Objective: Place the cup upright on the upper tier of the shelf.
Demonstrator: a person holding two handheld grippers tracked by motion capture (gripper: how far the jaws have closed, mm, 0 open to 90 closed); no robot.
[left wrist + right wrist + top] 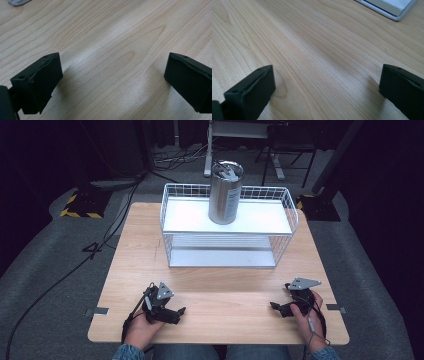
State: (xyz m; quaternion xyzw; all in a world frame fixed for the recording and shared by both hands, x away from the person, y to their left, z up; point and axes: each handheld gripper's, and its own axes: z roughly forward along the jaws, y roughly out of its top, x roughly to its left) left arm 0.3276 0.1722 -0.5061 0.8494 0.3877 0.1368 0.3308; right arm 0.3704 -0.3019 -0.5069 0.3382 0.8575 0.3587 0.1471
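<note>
A steel tumbler [226, 192] stands upright on the top shelf of a white wire rack [170, 227] at the far middle of the wooden table [135, 270]. My left gripper [176, 312] rests near the front left edge, held by a hand, pointing right. In its own view the left gripper [112, 75] is open, with bare wood between the jaws. My right gripper [276, 307] lies near the front right, pointing left. Seen from its own camera, the right gripper [327, 85] is also open over bare wood.
The rack's lower shelf edge [392, 10] shows in the right gripper view's top corner. Metal brackets [97, 311] stick out at the table's left and right sides. Cables and stand legs [207, 167] lie on the grey floor beyond the table.
</note>
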